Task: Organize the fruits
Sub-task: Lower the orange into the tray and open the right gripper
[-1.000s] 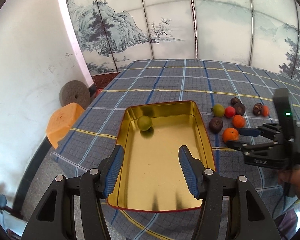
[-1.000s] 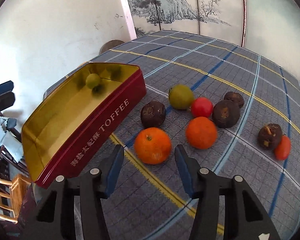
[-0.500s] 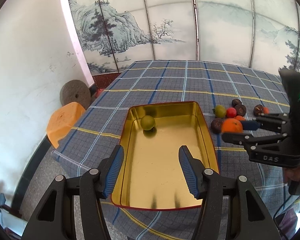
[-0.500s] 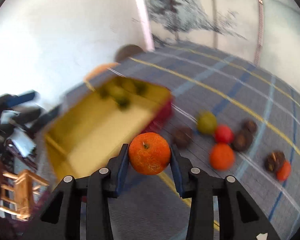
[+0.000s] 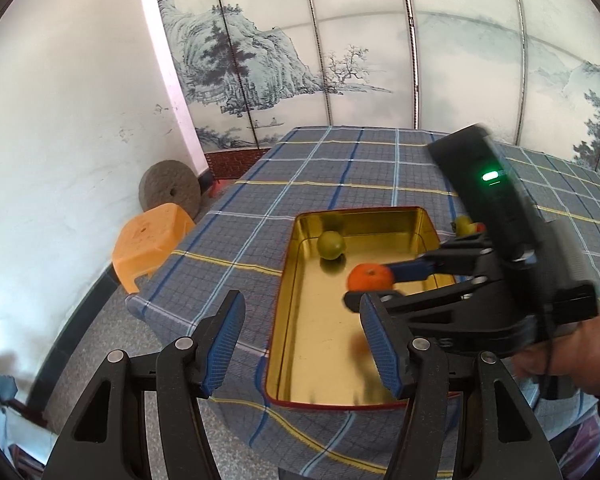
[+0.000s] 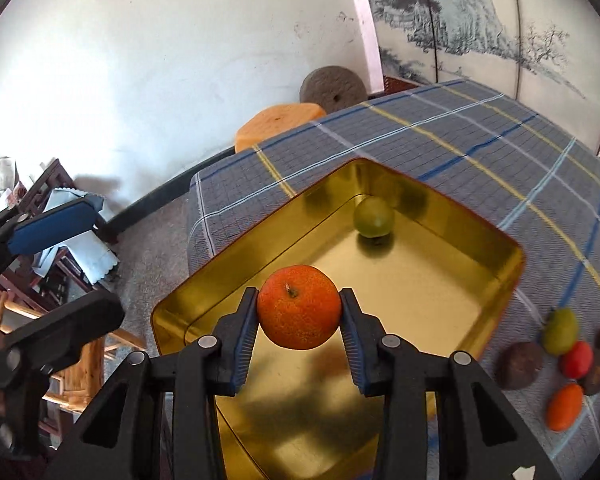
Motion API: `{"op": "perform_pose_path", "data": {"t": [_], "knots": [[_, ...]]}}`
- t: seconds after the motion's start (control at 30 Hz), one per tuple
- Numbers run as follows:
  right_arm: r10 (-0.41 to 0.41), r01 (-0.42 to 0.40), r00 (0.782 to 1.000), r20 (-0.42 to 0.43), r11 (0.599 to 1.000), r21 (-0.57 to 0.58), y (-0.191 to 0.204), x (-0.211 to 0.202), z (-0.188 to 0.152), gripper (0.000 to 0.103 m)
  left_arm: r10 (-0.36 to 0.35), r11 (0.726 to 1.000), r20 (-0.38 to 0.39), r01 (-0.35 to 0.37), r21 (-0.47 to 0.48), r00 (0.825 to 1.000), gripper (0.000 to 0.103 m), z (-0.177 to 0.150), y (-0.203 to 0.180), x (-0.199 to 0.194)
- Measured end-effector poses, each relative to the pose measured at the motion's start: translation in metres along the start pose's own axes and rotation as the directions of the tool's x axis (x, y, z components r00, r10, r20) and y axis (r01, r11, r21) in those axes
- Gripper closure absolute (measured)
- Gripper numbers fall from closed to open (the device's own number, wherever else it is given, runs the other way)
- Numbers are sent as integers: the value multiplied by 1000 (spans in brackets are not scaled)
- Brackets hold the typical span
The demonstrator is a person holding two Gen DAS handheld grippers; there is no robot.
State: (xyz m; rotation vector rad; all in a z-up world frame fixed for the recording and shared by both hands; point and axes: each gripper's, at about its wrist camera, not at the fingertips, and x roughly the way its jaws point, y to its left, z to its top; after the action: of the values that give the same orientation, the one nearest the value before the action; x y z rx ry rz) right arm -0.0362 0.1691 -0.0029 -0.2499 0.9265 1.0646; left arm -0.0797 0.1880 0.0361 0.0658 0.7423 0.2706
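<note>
My right gripper (image 6: 299, 307) is shut on an orange (image 6: 299, 306) and holds it above the gold tin (image 6: 512, 258). The left wrist view shows the same orange (image 5: 370, 277) between the right gripper's fingers over the gold tin (image 5: 286, 280). A green fruit (image 6: 373, 216) lies in the tin's far corner; it also shows in the left wrist view (image 5: 331, 245). My left gripper (image 5: 302, 338) is open and empty at the tin's near left edge. Several loose fruits lie on the checked cloth right of the tin: a green one (image 6: 560, 330), a red one (image 6: 577, 359), an orange one (image 6: 564, 406) and dark brown ones (image 6: 518, 365).
The table has a blue-grey checked cloth (image 5: 340, 172). An orange plastic stool (image 5: 150, 246) and a round stone disc (image 5: 169, 193) stand on the floor left of the table. A painted screen (image 5: 380, 60) stands behind it. Wooden furniture (image 6: 52, 216) is at the left.
My right gripper closed on the orange, lifted it from the cloth and carried it left over the tin. The left gripper stayed open and drew slightly back.
</note>
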Motion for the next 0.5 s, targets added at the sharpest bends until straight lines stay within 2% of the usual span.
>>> {"op": "perform_pose_path", "data": {"t": [0.23,0.5], "knots": [[-19,18,998,-67,1000,-11,14,32,4,66,0,1000,2,0,-18,1000,42,-3,13,-2],[-36,35,996,-84,999,-9,16,46,11,65,-3,999,4,3,-38,1000,37,-4,19,-2]]}}
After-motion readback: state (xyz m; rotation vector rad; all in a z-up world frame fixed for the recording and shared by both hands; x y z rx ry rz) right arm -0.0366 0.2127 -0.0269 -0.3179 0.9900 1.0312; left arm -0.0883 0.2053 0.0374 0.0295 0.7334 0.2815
